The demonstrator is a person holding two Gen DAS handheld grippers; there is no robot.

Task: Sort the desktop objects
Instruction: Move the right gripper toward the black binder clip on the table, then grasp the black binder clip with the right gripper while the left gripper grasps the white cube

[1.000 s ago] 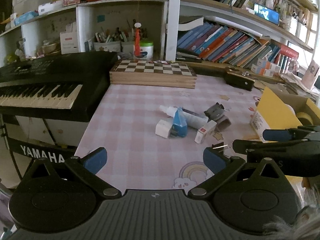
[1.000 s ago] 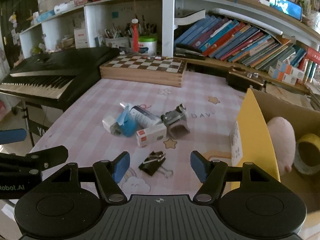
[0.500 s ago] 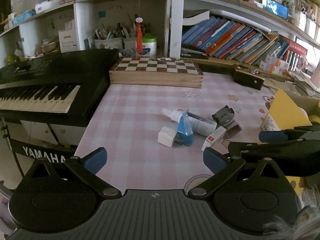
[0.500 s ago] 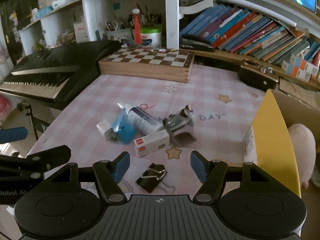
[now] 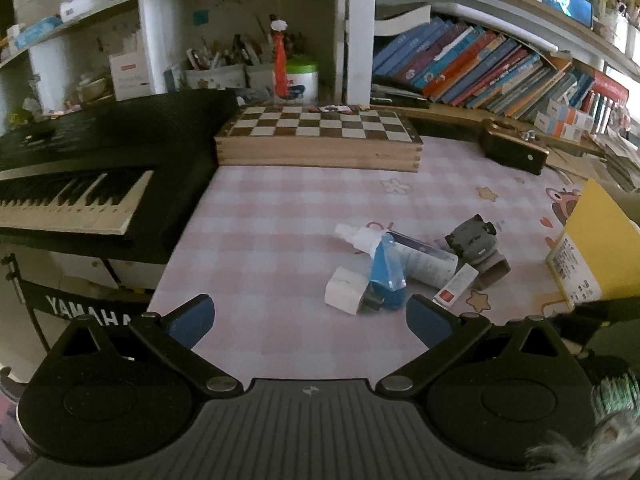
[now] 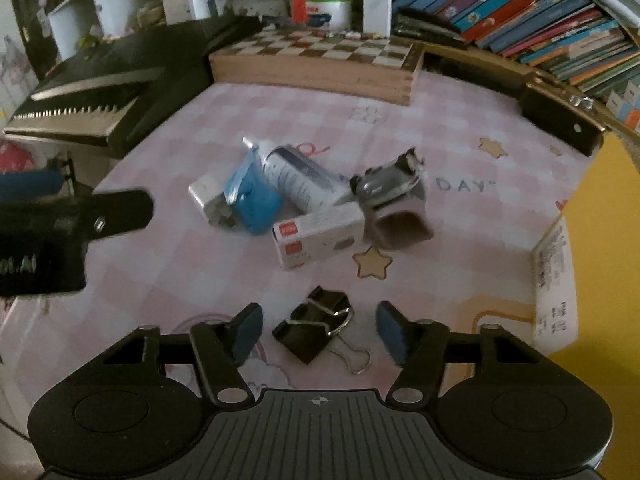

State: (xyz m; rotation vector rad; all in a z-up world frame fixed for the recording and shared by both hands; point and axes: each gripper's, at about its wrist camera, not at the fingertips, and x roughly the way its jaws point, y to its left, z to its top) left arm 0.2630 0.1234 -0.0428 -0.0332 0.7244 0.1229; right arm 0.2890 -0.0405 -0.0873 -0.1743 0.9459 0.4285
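The right gripper (image 6: pixel 318 326) is closing around, not yet touching, black binder clips (image 6: pixel 314 326) lying nearest of the clutter beside the yellow box (image 6: pixel 600 240); light, stiff, slippery, probably best pinched across the bodies; left gripper (image 5: pixel 308 318) is hanging open, empty.

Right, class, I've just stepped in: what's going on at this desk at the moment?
A person is sorting desk clutter with a handheld tool in each hand. The right tool is lowered over a pair of black binder clips on the pink checked tablecloth, its jaws closing with the clips between them but not yet gripped. The left tool is open and empty, aimed toward the pile: a spray bottle, a blue pouch and a small white box. A yellow-flapped box waits at the right.
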